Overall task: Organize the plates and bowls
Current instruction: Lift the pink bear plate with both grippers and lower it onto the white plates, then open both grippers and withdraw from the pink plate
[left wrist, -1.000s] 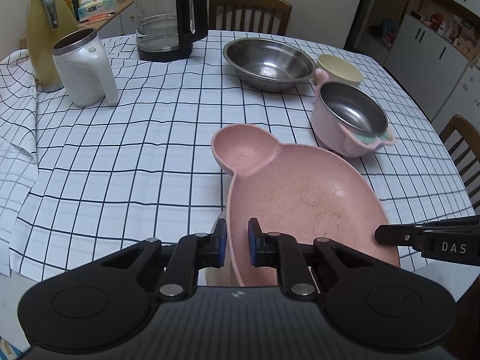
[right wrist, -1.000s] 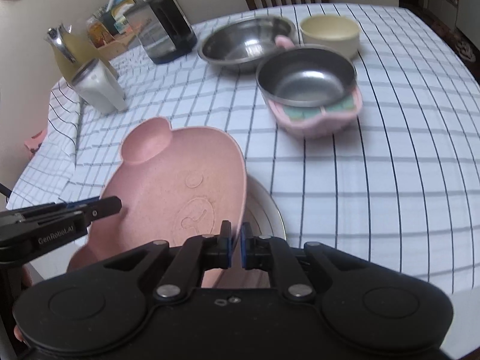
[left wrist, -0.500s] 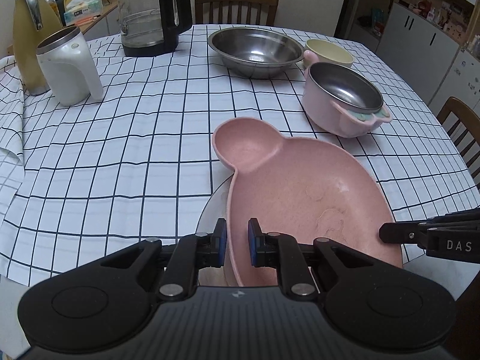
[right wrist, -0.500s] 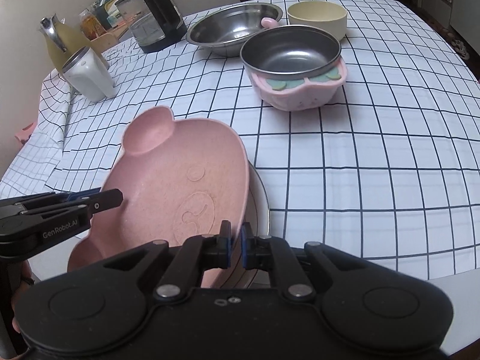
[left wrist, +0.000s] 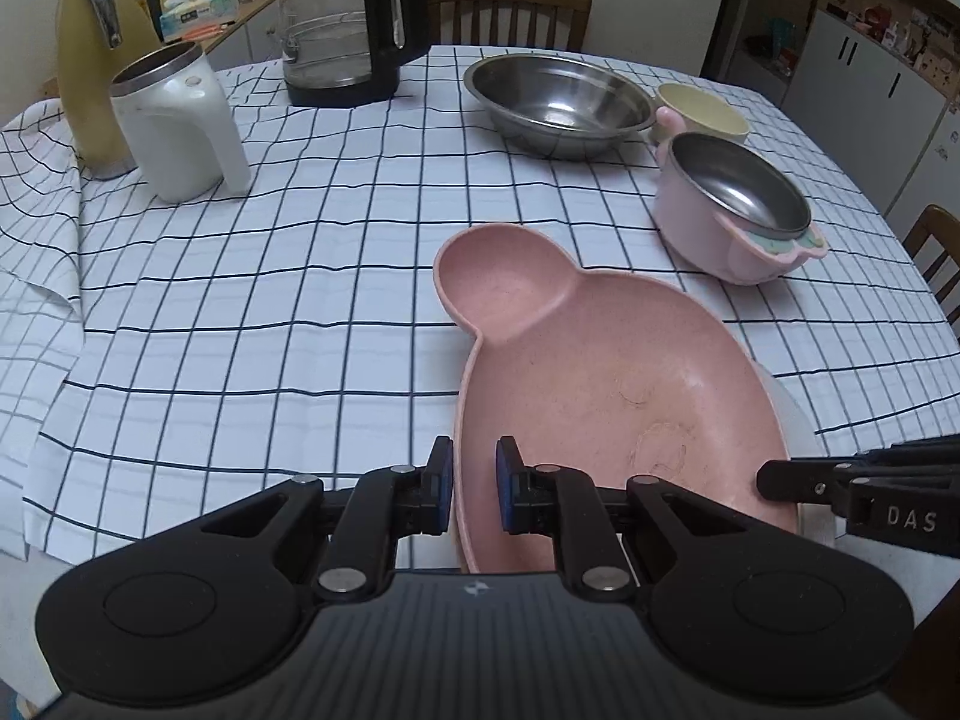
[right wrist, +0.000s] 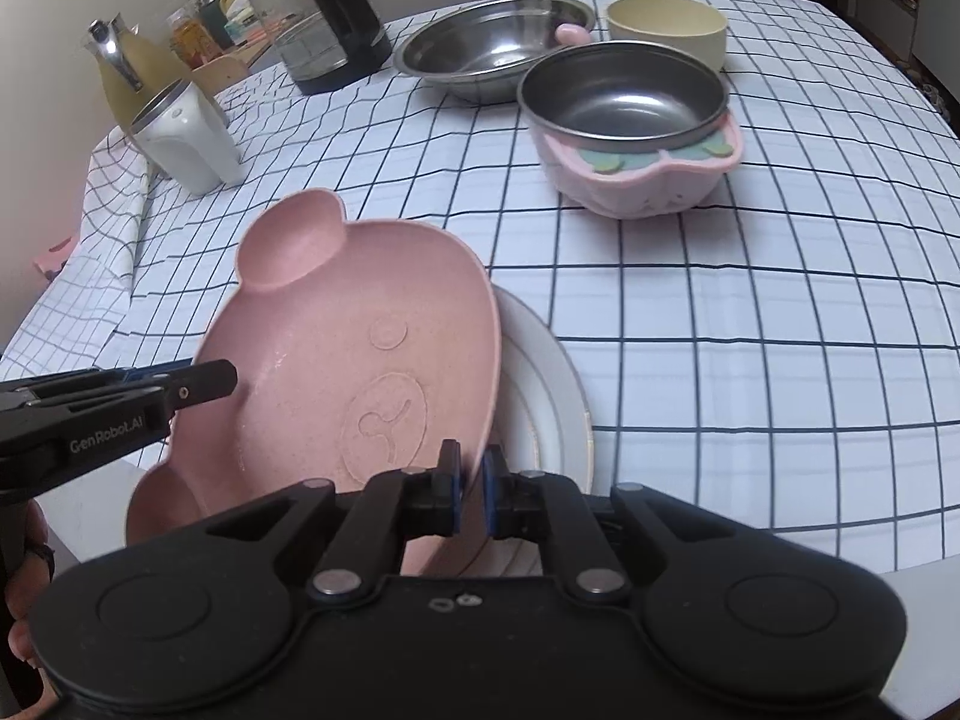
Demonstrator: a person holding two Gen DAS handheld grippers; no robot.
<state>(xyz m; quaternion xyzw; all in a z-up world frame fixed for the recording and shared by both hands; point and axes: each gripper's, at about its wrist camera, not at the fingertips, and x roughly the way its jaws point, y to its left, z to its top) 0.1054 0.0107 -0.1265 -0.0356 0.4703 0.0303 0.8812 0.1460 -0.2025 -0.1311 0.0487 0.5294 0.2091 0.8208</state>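
Lower centre of both wrist views: left gripper (left wrist: 471,483) pinches one rim of the pink bear-shaped plate (left wrist: 600,396), right gripper (right wrist: 471,495) pinches the opposite rim, plate tilted over the white plate (right wrist: 540,408) near the table edge. Step in hand, as judged: stacking pink plate onto white; next move calls for levelling it, lowering until seated, then spreading both claws together. Farther up-frame, untouched on the checked tablecloth (left wrist: 270,300): pink-sided steel bowl (right wrist: 630,126), steel basin (right wrist: 486,54), cream bowl (right wrist: 666,27).
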